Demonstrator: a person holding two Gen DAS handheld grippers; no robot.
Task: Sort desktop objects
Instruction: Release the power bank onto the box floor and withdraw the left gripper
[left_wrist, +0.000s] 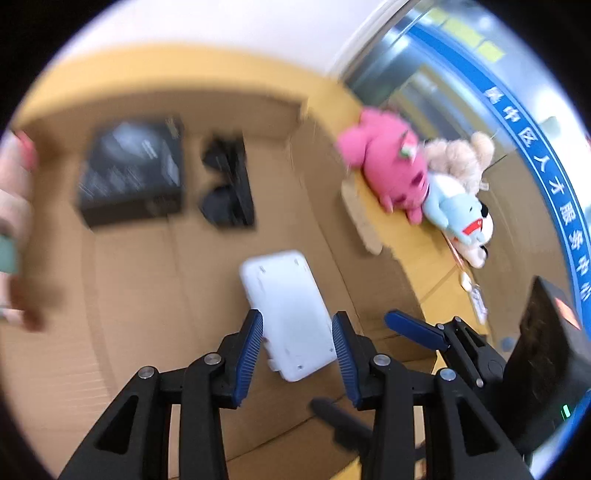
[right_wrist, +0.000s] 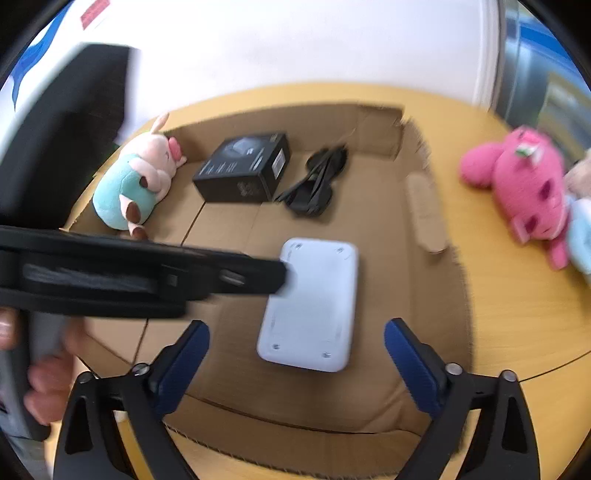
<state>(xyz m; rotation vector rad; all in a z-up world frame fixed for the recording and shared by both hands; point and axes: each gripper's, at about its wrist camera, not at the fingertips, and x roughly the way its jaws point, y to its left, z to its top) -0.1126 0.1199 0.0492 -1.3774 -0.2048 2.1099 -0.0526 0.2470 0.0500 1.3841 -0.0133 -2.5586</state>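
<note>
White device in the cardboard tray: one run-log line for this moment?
white device: flat in cardboard tray | left hand-held gripper: open, straddling it | right hand-held gripper: open, above | pink plush: on table outside tray

- The black box (left_wrist: 131, 171) in the left wrist view is smeared by motion; its print is unreadable.
- The pig plush (left_wrist: 11, 221) is cut off by that view's left edge.
- The left claw's arm (right_wrist: 140, 275) hides the white device's (right_wrist: 314, 306) upper-left corner.
</note>
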